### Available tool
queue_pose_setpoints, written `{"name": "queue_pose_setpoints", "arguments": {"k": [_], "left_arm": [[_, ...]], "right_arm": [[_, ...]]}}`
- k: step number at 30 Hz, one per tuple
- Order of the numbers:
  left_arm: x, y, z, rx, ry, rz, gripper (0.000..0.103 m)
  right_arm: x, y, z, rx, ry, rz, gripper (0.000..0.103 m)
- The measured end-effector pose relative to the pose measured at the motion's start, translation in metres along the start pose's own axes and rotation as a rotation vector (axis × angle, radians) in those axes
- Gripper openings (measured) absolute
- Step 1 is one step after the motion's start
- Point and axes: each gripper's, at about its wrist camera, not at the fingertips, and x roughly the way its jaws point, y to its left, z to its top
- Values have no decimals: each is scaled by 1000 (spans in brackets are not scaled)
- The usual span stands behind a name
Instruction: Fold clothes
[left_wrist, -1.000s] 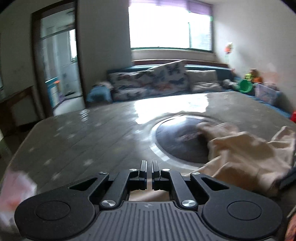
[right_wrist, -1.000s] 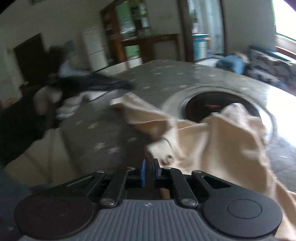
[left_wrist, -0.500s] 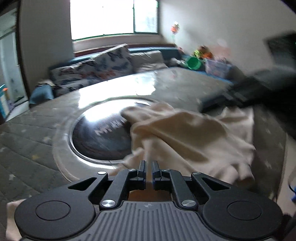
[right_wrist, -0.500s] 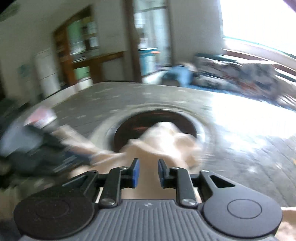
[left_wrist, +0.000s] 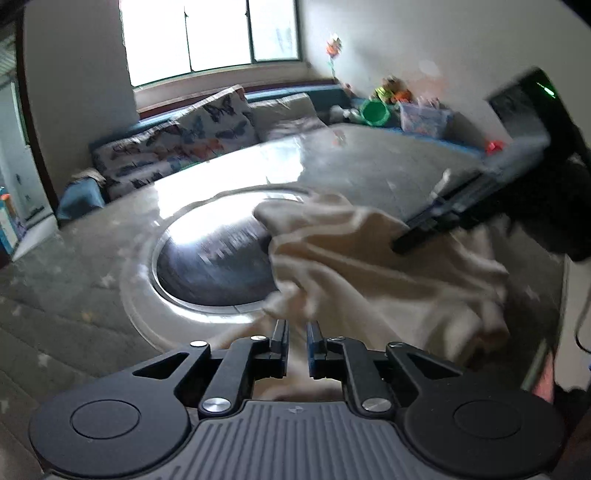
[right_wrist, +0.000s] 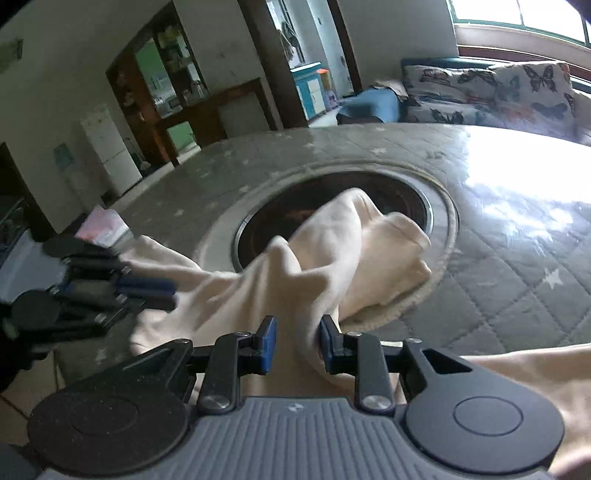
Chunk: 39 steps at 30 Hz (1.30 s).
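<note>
Black tongs, blue pads, silver screws.

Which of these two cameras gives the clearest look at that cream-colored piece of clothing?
The right wrist view: the cream garment is sharp there, crumpled and draped over the dark round inset in the table, running back between the right claw fingers. The left wrist view shows the same garment, but blurred.

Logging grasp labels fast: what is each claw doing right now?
Left claw: slightly open, cloth between its fingers, not clamped.
Right claw: open, cloth between its fingers.
</note>
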Motion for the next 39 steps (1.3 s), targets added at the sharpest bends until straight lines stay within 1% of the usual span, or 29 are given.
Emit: {"name": "queue_pose_setpoints", "arguments": {"k": [2, 4, 8, 10, 12, 14, 15, 16, 23, 24, 27, 28, 29, 30, 33, 34, 37, 39], "left_arm": [[5, 7, 6, -8, -9, 11, 17], [13, 11, 9, -7, -8, 13, 17], [31, 13, 8, 9, 30, -10, 17], [36, 13, 7, 26, 40, -21, 23], [36, 14, 5, 43, 41, -32, 24], [37, 16, 5, 50, 38, -51, 30], [37, 17, 5, 52, 35, -62, 37], [37, 18, 6, 53, 31, -71, 39], [47, 22, 4, 72, 52, -84, 39], [47, 23, 4, 64, 51, -91, 39], [49, 28, 3, 43, 55, -122, 37], [50, 29, 3, 38, 57, -129, 35], [50, 30, 2, 32, 56, -138, 32], [50, 29, 2, 32, 54, -138, 24], [50, 23, 2, 45, 45, -111, 12], [49, 20, 2, 56, 41, -95, 10], [42, 11, 1, 86, 29, -33, 9], [35, 10, 0, 86, 16, 9, 8]], "right_arm": [[-5, -10, 10, 31, -42, -25, 25], [-6, -23, 20, 68, -78, -80, 25], [10, -51, 34, 166, -96, -160, 25], [19, -61, 36, 204, -91, -168, 25], [33, -69, 38, 236, -80, -163, 25], [45, -73, 39, 250, -66, -162, 25], [51, -75, 39, 254, -59, -163, 25], [55, -76, 39, 257, -53, -169, 25], [62, -87, 39, 320, -66, -210, 25], [63, -89, 38, 331, -68, -210, 25], [66, -92, 36, 355, -62, -174, 25], [68, -91, 36, 346, -57, -173, 23], [69, -89, 37, 333, -57, -176, 17], [70, -86, 38, 317, -62, -182, 14], [67, -75, 45, 266, -94, -202, 9], [64, -70, 48, 244, -112, -212, 7], [48, -55, 59, 176, -178, -258, 6], [35, -46, 67, 130, -227, -298, 6]]}}
